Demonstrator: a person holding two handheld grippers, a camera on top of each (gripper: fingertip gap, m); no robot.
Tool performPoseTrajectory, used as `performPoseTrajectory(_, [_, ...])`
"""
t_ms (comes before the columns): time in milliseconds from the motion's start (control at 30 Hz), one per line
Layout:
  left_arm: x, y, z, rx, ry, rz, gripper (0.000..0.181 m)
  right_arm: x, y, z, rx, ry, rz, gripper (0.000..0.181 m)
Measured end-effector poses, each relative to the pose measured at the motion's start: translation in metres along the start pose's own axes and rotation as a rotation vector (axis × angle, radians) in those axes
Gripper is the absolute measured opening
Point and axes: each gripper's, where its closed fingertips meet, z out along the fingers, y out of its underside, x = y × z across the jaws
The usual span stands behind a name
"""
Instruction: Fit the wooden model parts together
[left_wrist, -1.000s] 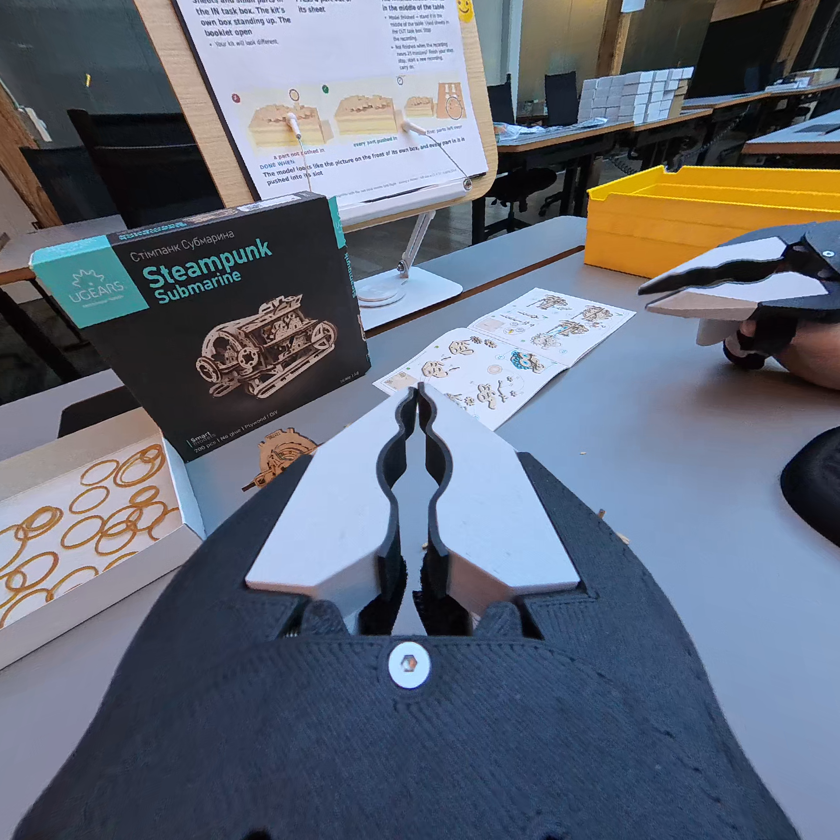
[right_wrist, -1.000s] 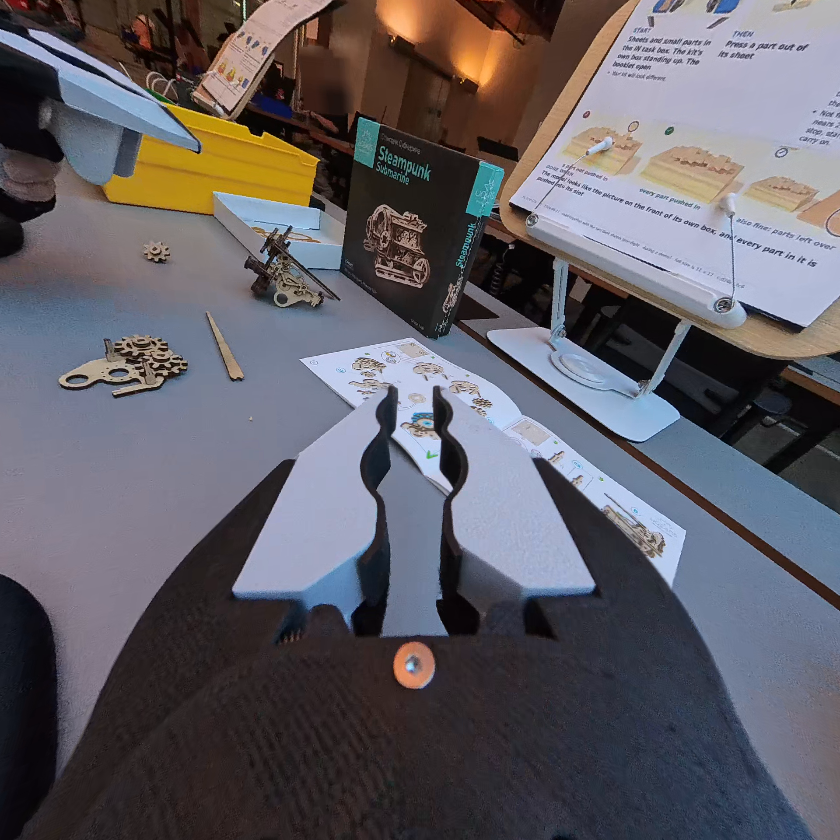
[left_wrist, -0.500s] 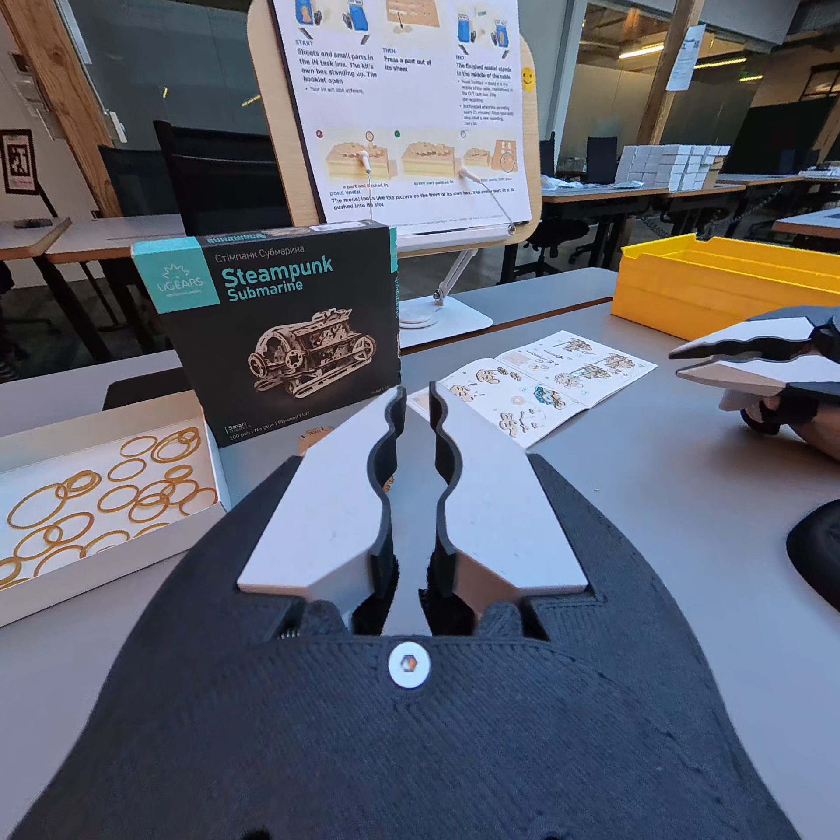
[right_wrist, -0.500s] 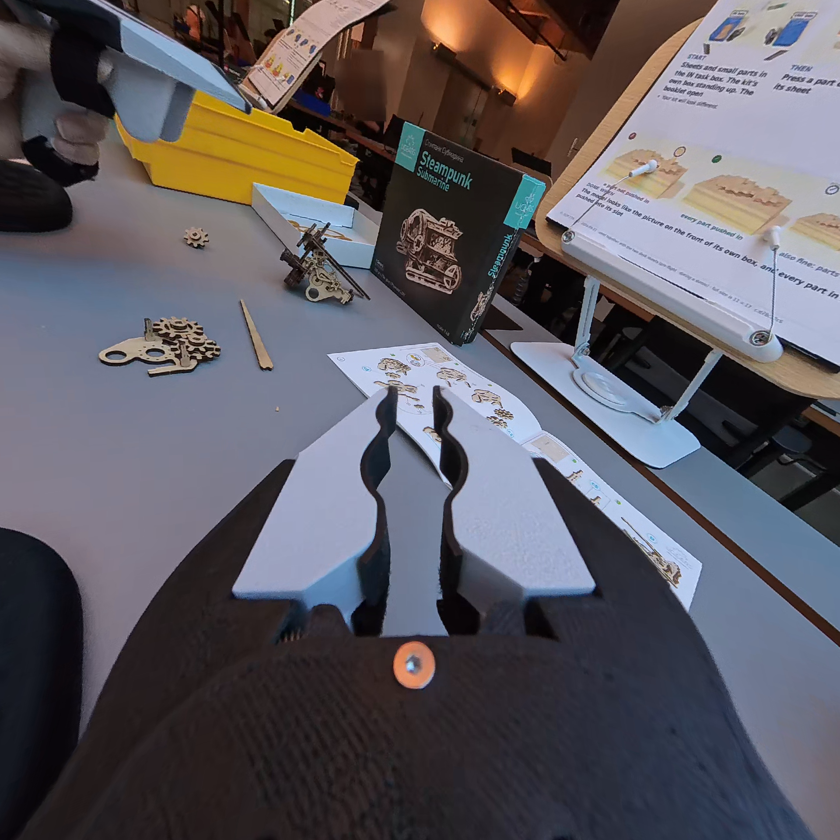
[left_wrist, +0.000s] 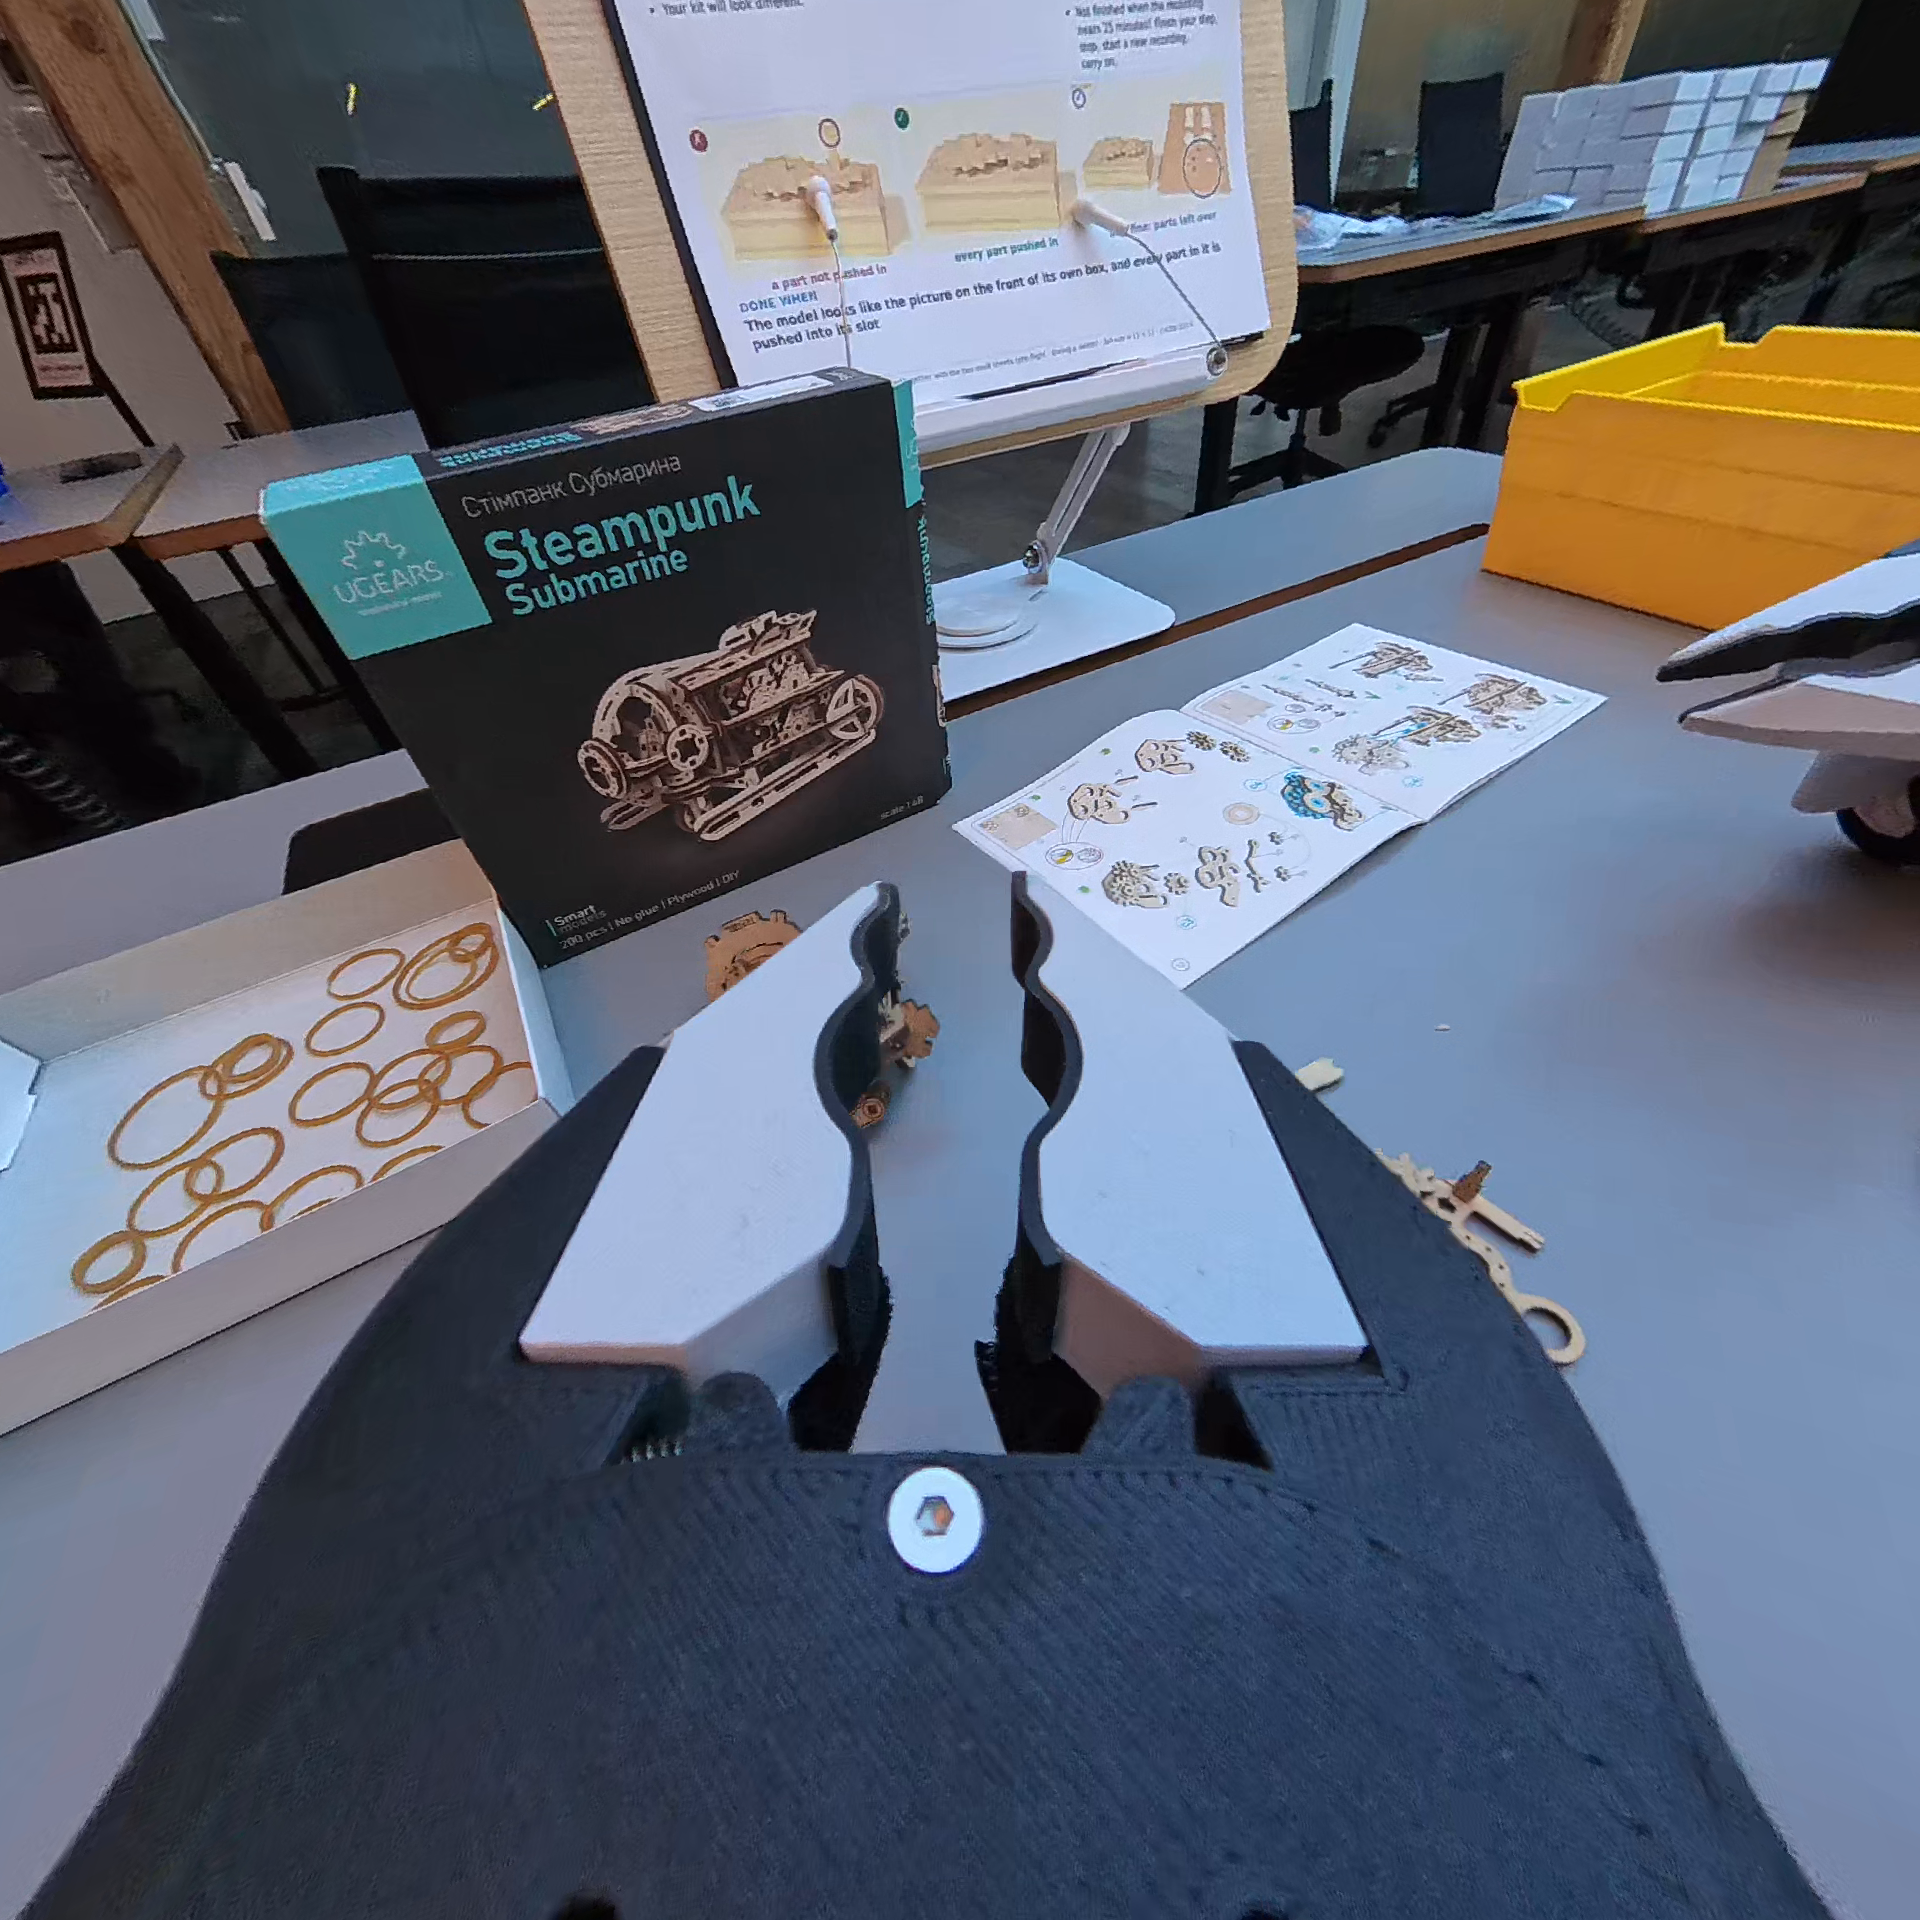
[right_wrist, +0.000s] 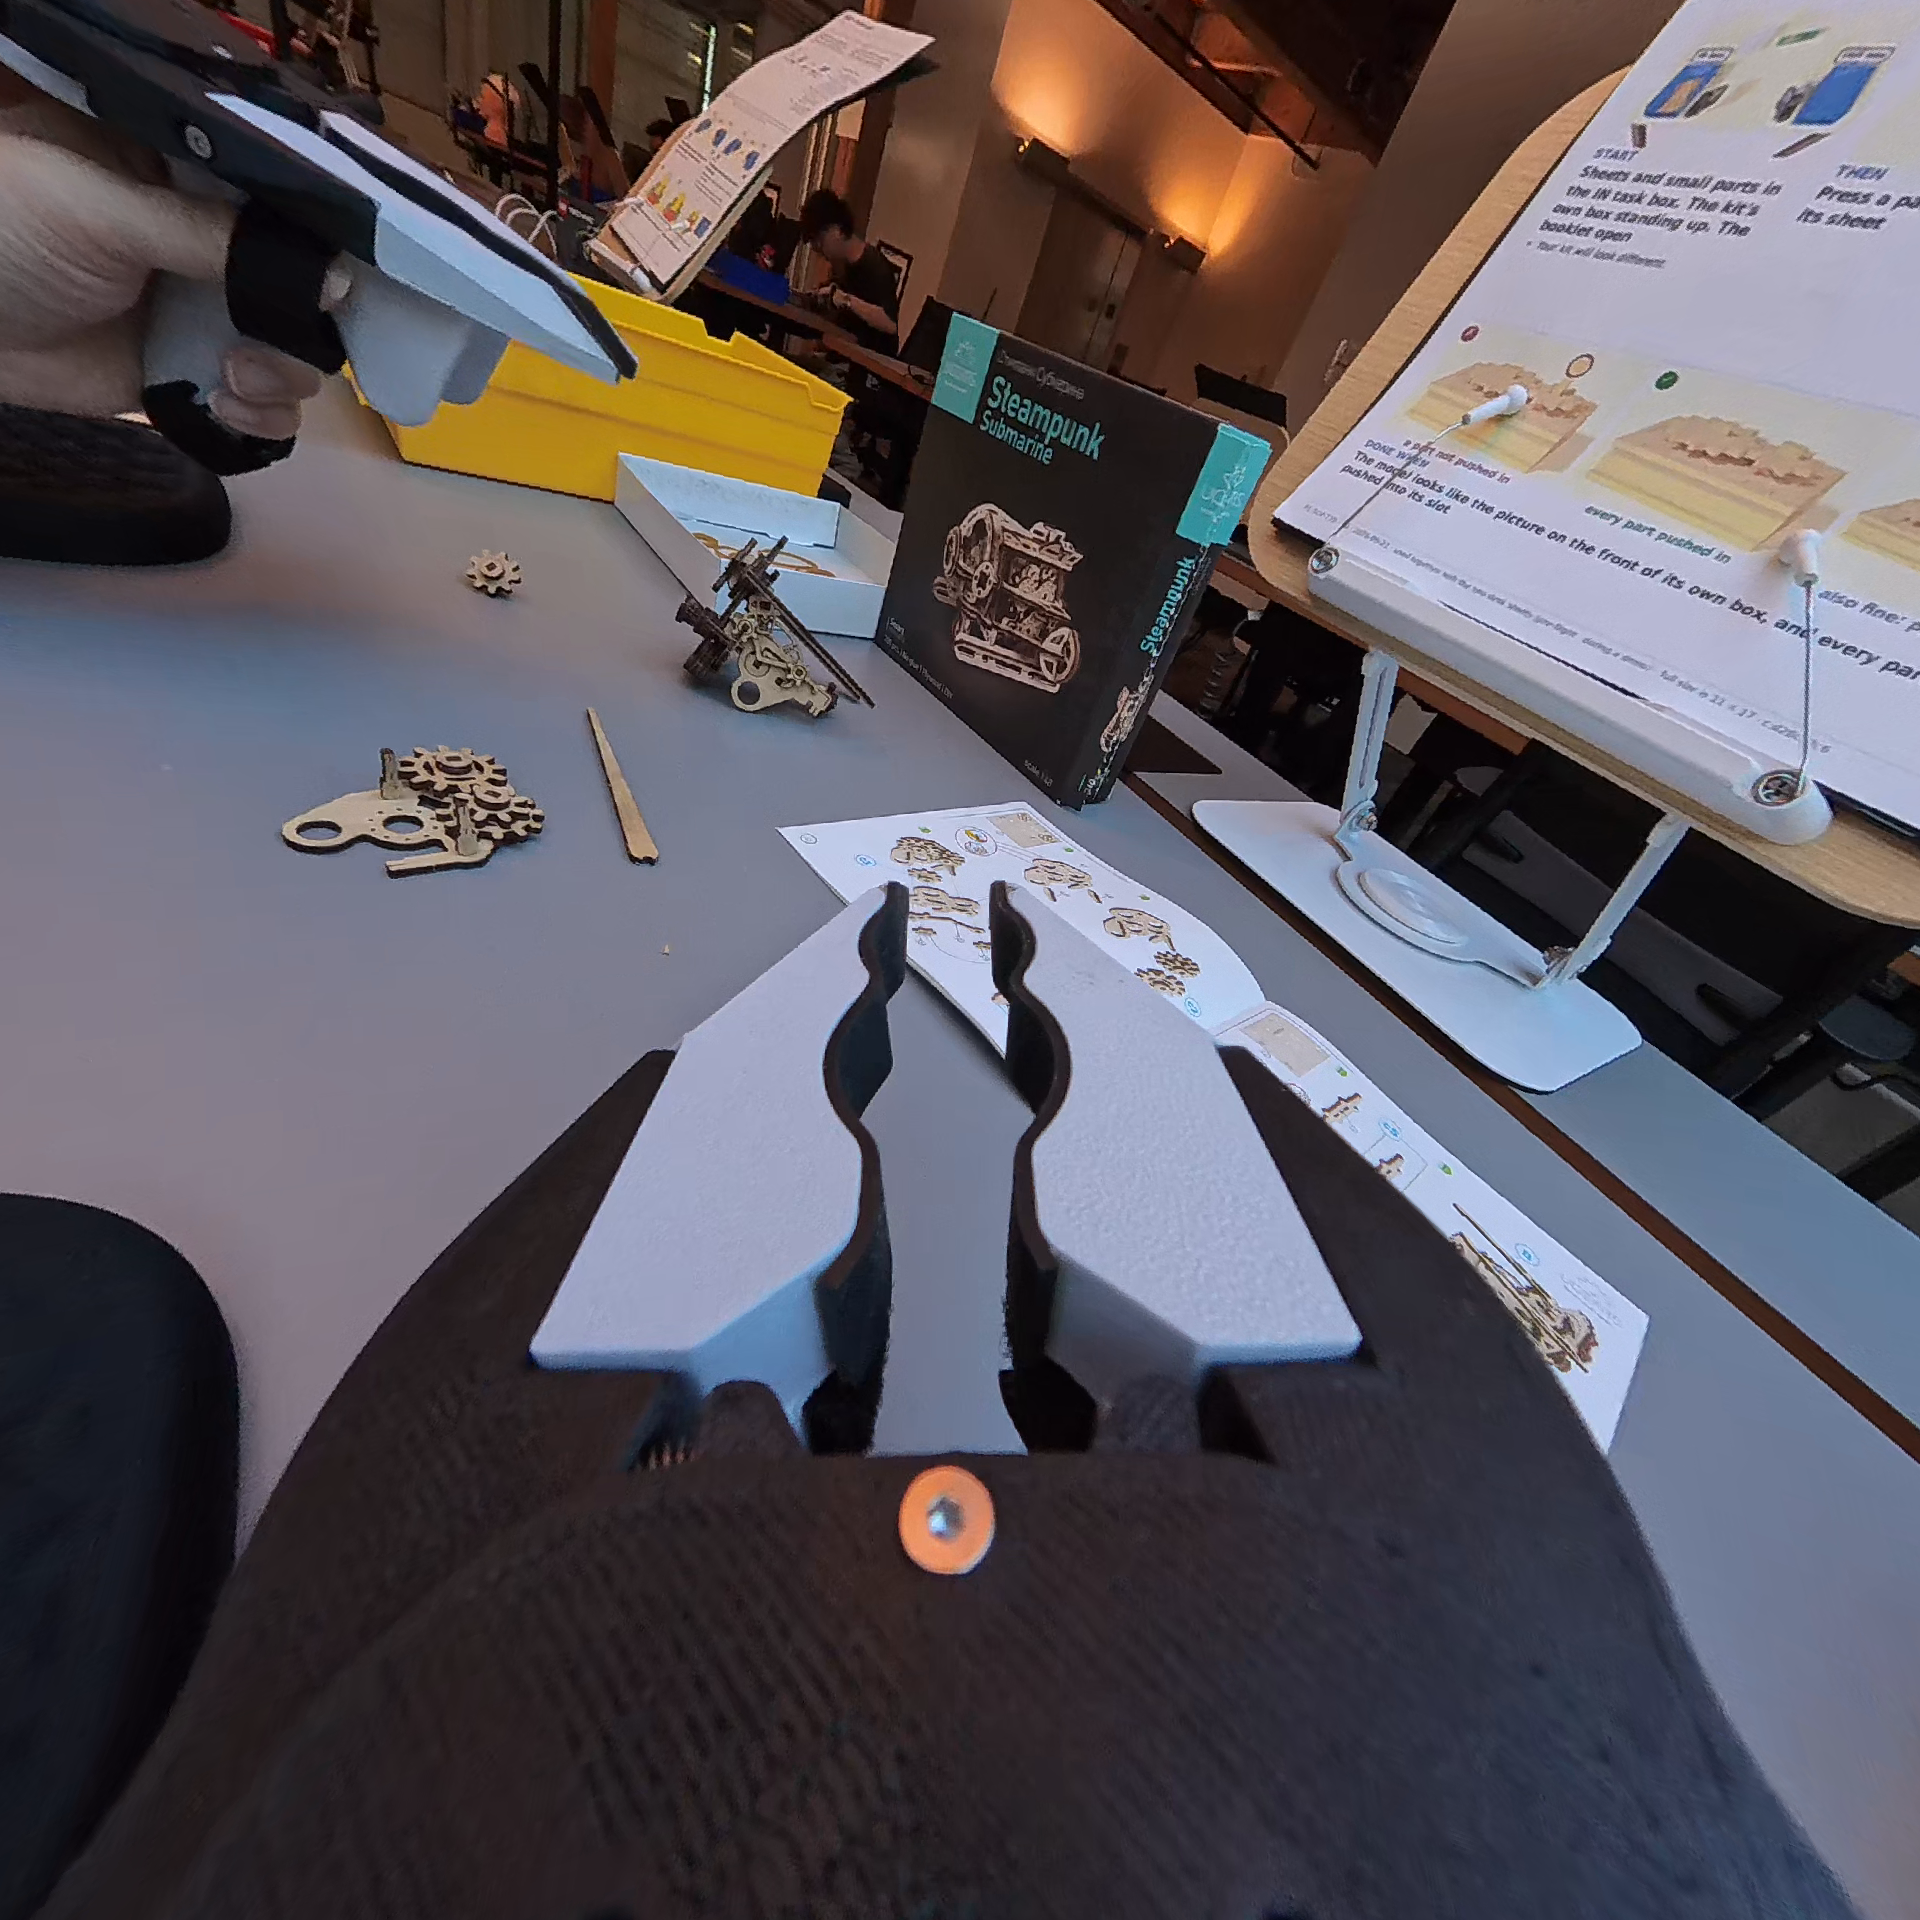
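The left gripper (left_wrist: 948, 904) has its claws apart, holding nothing, above the small wooden model (right_wrist: 764, 639). The right gripper (right_wrist: 943, 902) (claws apart too) hangs over the booklet (right_wrist: 1091, 935). The gear plate (right_wrist: 416, 805) lies farther left on the table (right_wrist: 260, 987). The box (left_wrist: 644, 665) stands behind.

A yellow bin (left_wrist: 1704, 488), a black-and-teal kit box (left_wrist: 634, 665), tan wooden gears (right_wrist: 436, 805) and a grey table (right_wrist: 260, 997).
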Motion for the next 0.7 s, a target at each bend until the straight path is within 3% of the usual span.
performPoseTrajectory(200, [0.022,0.009,0.007,-0.051,0.136,-0.082,0.018,-0.025,0.002,0.023,-0.017,-0.13,-0.141,0.014])
performPoseTrajectory(333, [0.027,0.014,0.01,-0.075,0.148,-0.056,0.016,-0.042,0.004,0.036,-0.024,-0.204,-0.226,0.014])
performPoseTrajectory(700, [0.02,0.021,0.011,-0.11,0.136,-0.067,0.013,-0.052,0.004,0.024,-0.017,-0.281,-0.209,0.014])
